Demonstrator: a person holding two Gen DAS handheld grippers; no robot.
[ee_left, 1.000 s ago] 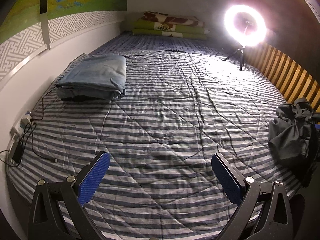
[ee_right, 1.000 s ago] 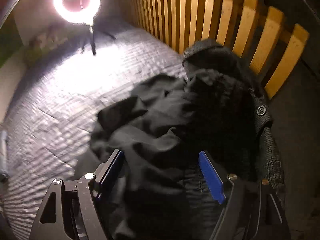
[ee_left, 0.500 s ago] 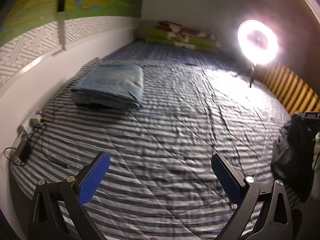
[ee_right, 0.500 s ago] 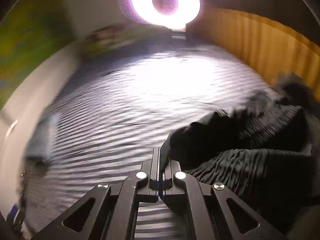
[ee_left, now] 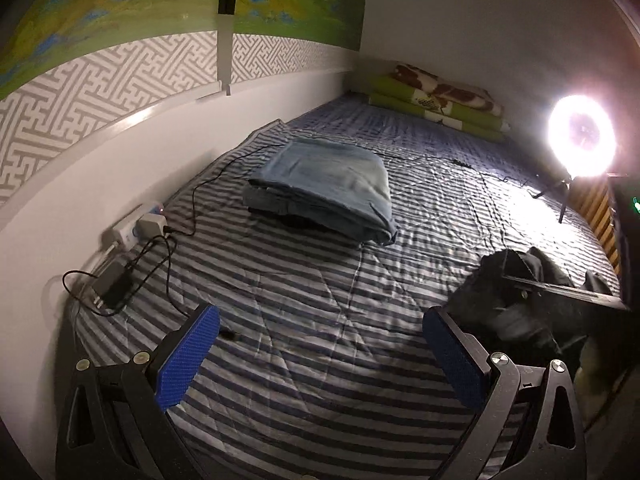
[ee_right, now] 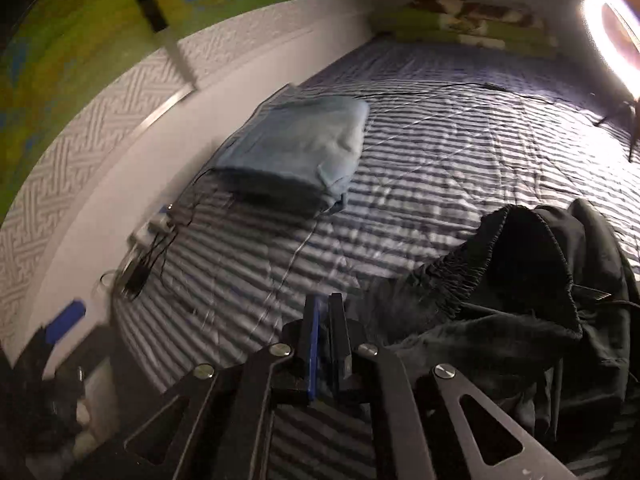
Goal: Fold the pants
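Black pants [ee_right: 520, 280] lie bunched on the striped bedspread [ee_right: 440, 160], the elastic waistband gaping open toward me. My right gripper [ee_right: 323, 320] is shut, its pads pressed together on an edge of the black cloth at the pile's left side. In the left wrist view the same black pants [ee_left: 516, 300] sit just right of the right finger. My left gripper [ee_left: 320, 316] hovers open over the bare striped bedspread [ee_left: 320, 280], holding nothing.
A folded blue garment [ee_left: 324, 184] lies near the white wall. A power strip [ee_left: 136, 228] and an adapter with cables sit at the left edge. A ring light [ee_left: 582, 142] stands at the right by wooden slats [ee_left: 600, 208]. Green bedding [ee_left: 440, 100] is stacked at the far end.
My right gripper shut on the black pants and carried them leftward from the wooden slats toward the middle of the bed. The left gripper swung left and stayed open.
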